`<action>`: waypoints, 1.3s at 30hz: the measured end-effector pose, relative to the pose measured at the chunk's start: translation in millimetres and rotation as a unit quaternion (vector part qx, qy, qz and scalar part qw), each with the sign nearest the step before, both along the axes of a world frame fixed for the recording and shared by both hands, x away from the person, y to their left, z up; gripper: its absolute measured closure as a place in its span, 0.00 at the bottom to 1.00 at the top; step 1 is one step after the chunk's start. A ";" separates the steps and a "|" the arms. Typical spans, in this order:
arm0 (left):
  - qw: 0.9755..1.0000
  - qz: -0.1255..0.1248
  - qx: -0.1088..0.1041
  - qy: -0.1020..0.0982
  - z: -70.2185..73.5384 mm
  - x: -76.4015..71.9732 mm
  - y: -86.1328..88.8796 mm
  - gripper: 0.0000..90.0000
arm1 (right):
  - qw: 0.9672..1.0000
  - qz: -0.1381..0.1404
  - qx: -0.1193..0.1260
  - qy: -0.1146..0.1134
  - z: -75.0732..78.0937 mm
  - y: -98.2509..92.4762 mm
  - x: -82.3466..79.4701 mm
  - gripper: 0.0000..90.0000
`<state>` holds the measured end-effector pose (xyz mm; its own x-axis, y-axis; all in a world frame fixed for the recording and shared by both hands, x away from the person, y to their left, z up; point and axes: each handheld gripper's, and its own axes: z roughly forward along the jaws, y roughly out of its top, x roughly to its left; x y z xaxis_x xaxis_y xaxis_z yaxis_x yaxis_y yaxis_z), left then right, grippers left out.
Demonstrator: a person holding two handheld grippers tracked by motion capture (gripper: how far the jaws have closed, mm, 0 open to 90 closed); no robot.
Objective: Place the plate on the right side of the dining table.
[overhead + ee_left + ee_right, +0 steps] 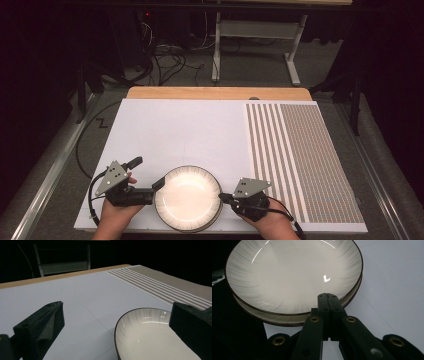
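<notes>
Stacked plates (188, 198) sit at the desk's (180, 130) six o'clock edge, flanked for a two-sided lift: left hand-held gripper (158, 183), jaws apart, straddles the nine o'clock rim; right hand-held gripper (221, 197), jaws together, noses the three o'clock rim.

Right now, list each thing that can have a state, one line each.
top plate: upright, empty, stacked on another plate.
bottom plate: flat on the white sheet, under the top one.
left gripper: jaws open, at the stack's left rim.
right gripper: jaws shut, tips at the stack's rim.
</notes>
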<state>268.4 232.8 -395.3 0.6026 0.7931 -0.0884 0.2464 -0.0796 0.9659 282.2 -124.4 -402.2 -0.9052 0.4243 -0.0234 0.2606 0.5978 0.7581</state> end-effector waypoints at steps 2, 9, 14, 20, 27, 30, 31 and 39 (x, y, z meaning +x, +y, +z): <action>1.000 0.000 -0.001 0.000 -0.1 0.1 0.1 0.01 | 1.000 0.000 0.001 0.000 0.2 0.1 0.3 1.00; 1.000 0.000 -0.003 0.001 -0.1 0.0 0.4 0.01 | 1.000 -0.002 0.005 0.005 -0.4 1.0 1.5 1.00; 1.000 0.001 -0.008 0.002 -0.4 0.0 0.9 0.01 | 1.000 -0.003 0.008 0.007 -0.7 0.7 2.1 1.00; 1.000 0.003 -0.016 0.005 -0.8 0.2 3.1 0.01 | 1.000 0.003 0.009 0.013 -2.6 4.5 1.9 1.00; 1.000 0.005 -0.019 0.004 -0.3 0.1 5.4 0.01 | 1.000 0.012 0.007 0.017 -4.1 10.5 0.3 1.00; 1.000 0.005 -0.019 0.004 -0.3 0.2 5.7 0.01 | 1.000 0.017 0.007 0.015 -4.4 13.3 0.2 1.00; 1.000 0.005 -0.019 0.004 -0.3 0.2 5.7 0.01 | 1.000 0.017 0.007 0.015 -4.4 13.3 0.2 1.00; 1.000 0.006 -0.020 0.003 0.8 -0.5 6.4 0.01 | 1.000 0.021 0.009 0.019 -5.9 16.9 -0.3 1.00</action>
<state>267.9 239.2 -394.4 0.5921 0.7962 -0.1244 0.2531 -0.0371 0.9667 281.9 -107.4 -408.1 -0.9224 0.3858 0.0182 0.2639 0.5952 0.7590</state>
